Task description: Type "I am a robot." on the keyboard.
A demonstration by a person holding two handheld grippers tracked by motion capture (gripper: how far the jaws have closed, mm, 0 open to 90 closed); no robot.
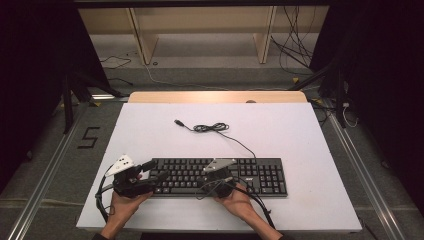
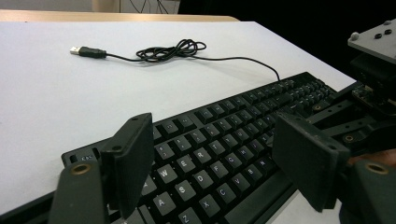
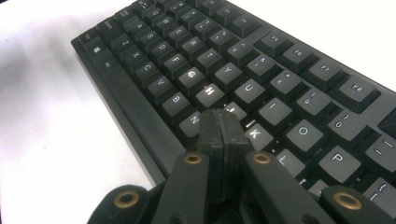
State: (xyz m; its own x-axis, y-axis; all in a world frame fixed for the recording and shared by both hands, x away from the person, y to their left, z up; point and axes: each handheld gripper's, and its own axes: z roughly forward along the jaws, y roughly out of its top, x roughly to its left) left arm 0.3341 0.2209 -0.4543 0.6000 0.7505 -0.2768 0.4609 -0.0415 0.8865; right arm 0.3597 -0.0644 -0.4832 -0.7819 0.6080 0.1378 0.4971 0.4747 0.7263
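The room was dark around the edges, with pale wooden shelving legs at the back and a white desk lit up in the middle. From the high view, a black keyboard lay near the front edge of the desk, its cable trailing away in a loose tangle to an unplugged USB plug. The left tongs sat at the keyboard's left end, and the right tongs were over the middle keys, each in one of the person's hands.

In the left gripper view, the left tongs stood wide apart, straddling the left letter keys of the keyboard but gripping nothing. The USB plug and the coiled cable lay well off on the bare desk.

In the right gripper view, the right tongs were pinched fully together into one tip, sitting on or just above the keys around J and K of the keyboard; hard to tell if a key was actually pressed down.

Looked like key-poking work barely started: one closed tip at the home row, the left tongs idle, and the cable not plugged in anywhere.
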